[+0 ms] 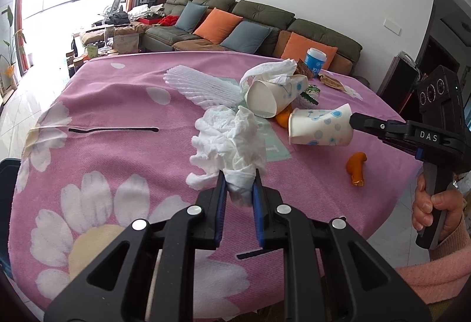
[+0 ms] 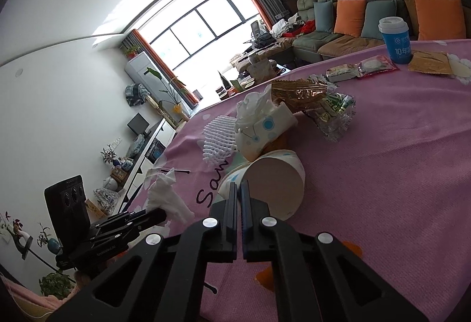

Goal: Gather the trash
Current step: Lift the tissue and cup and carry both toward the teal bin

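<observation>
A crumpled white tissue (image 1: 229, 142) hangs over the pink flowered tablecloth (image 1: 117, 104), with my left gripper (image 1: 240, 183) shut on its lower end. In the right wrist view the same tissue (image 2: 167, 198) and left gripper (image 2: 164, 211) appear at lower left. My right gripper (image 2: 238, 186) is shut on the squashed rim of a white paper cup with blue dots (image 2: 276, 186), whose mouth faces the camera. From the left wrist view this cup (image 1: 321, 127) lies on its side, pinched at its right end by the right gripper (image 1: 351, 118).
A second paper cup stuffed with tissue (image 1: 273, 98) lies beside a white foam net (image 1: 203, 83). Orange peel (image 1: 356, 167), a gold wrapper (image 2: 300, 89), a green wrapper (image 2: 335, 112), snack packets (image 2: 362, 68) and a blue lidded cup (image 2: 394, 39) are on the cloth. A sofa stands behind.
</observation>
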`<state>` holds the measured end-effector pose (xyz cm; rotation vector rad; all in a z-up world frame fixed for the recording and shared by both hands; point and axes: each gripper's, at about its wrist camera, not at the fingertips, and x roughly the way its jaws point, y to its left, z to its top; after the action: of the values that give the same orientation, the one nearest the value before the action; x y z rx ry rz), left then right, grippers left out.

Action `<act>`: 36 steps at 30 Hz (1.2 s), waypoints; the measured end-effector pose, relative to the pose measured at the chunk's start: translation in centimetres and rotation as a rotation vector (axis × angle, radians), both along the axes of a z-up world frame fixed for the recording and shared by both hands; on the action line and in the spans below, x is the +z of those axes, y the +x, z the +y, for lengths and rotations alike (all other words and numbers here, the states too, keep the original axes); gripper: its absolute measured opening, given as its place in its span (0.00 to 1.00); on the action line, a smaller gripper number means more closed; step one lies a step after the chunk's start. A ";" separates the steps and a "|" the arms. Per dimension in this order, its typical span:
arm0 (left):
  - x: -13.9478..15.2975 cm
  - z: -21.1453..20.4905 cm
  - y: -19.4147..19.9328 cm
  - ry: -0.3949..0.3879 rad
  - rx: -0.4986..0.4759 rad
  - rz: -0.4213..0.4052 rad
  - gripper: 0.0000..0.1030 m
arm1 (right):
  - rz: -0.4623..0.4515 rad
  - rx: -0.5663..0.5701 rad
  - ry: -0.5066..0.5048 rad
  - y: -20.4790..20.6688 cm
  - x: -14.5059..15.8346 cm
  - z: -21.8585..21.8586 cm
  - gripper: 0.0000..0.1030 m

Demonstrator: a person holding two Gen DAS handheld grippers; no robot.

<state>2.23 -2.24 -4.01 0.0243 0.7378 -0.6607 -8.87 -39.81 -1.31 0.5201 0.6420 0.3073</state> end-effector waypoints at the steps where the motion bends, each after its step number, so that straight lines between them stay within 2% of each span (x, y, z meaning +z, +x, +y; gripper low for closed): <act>1: 0.2 0.5 -0.1 -0.003 0.002 -0.004 0.16 | -0.009 0.010 0.000 0.0 0.3 0.2 0.01; 13: 2.2 5.1 -0.8 -0.023 0.086 -0.052 0.16 | -0.081 0.137 -0.007 0.5 2.8 4.3 0.00; 16: 2.3 6.0 -0.8 -0.032 0.108 -0.052 0.16 | -0.081 0.128 -0.033 1.1 3.0 4.7 0.01; 18: 2.2 6.4 -0.8 -0.036 0.117 -0.049 0.16 | -0.064 0.111 -0.059 1.3 2.8 4.6 0.09; 19: 2.1 6.6 -0.9 -0.038 0.120 -0.048 0.16 | -0.059 0.076 -0.089 1.2 2.6 4.4 0.20; 20: 2.1 6.8 -0.9 -0.040 0.120 -0.045 0.16 | -0.057 0.041 -0.127 1.0 2.5 4.4 0.49; 21: 1.9 6.9 -0.9 -0.040 0.122 -0.041 0.16 | -0.058 0.019 -0.149 0.8 2.3 4.1 0.60; 23: 1.6 7.1 -0.9 -0.040 0.122 -0.031 0.16 | -0.038 0.007 -0.163 0.7 1.8 3.9 0.64; 29: 1.3 6.8 -0.6 -0.039 0.120 -0.022 0.16 | 0.013 0.054 -0.163 2.2 -0.3 5.6 0.66; 31: 1.2 6.8 -0.6 -0.034 0.125 -0.025 0.16 | 0.012 0.062 -0.149 2.6 -0.7 6.1 0.59; 32: 1.2 6.8 -0.6 -0.032 0.129 -0.026 0.16 | 0.015 0.071 -0.140 2.8 -0.9 6.2 0.46; 33: 1.2 6.9 -0.5 -0.030 0.134 -0.027 0.16 | 0.019 0.078 -0.136 2.9 -1.0 6.2 0.38; 36: 1.1 7.6 -0.4 -0.029 0.152 -0.030 0.16 | 0.002 0.086 -0.144 2.9 -0.6 6.5 0.34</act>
<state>1.82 5.39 -2.87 -0.0479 0.6942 -0.5250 -5.93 -33.31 -1.93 0.3549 0.6838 0.3391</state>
